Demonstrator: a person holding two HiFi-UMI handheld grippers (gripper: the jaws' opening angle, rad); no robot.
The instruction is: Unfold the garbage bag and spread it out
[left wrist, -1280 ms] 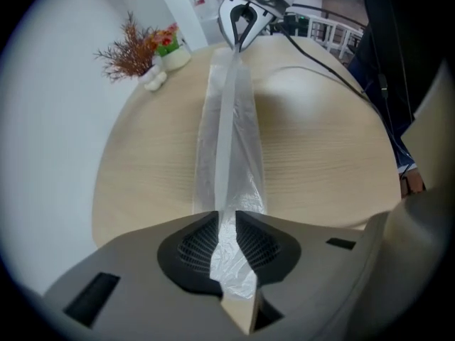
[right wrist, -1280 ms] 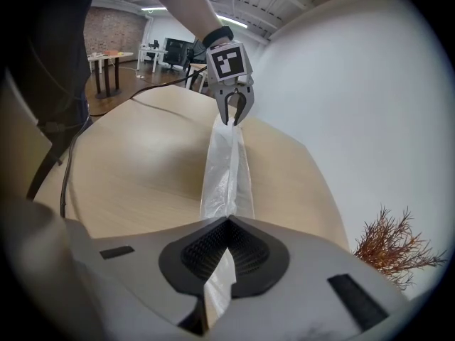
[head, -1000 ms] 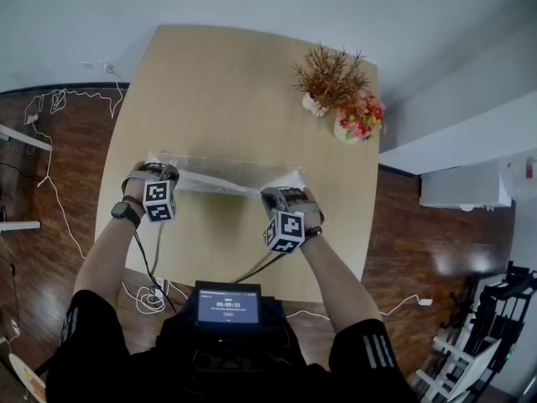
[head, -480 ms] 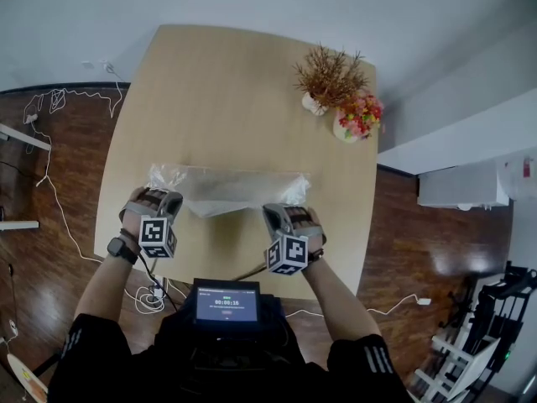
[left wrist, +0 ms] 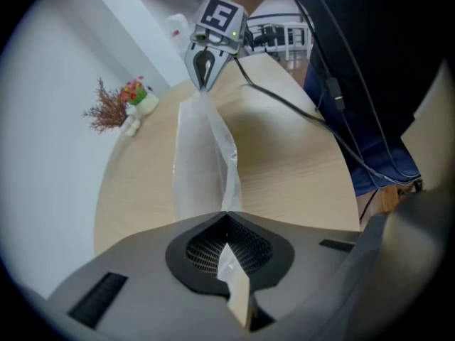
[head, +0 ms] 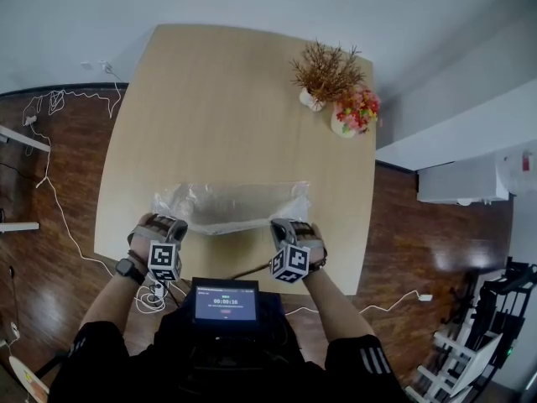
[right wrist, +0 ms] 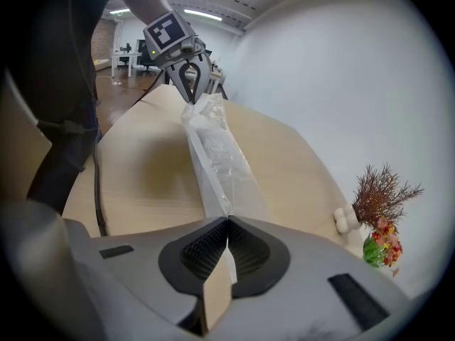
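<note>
Clamping the garbage bag (head: 231,206), left gripper (head: 171,222) and right gripper (head: 280,223) fingers sit well apart from the flowers (head: 358,112).

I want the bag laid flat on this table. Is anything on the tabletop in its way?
Nothing visible. The garbage bag, pinched by the left gripper and right gripper, spans bare table. The dried plant and flower pot stand apart at the far right corner.

Our left gripper (head: 170,225): jaws pinched on a garbage bag (head: 235,204) corner, pointing steeply down | our right gripper (head: 283,225): jaws pinched on the opposite corner | our forearms (head: 113,296): reaching forward, well apart.
</note>
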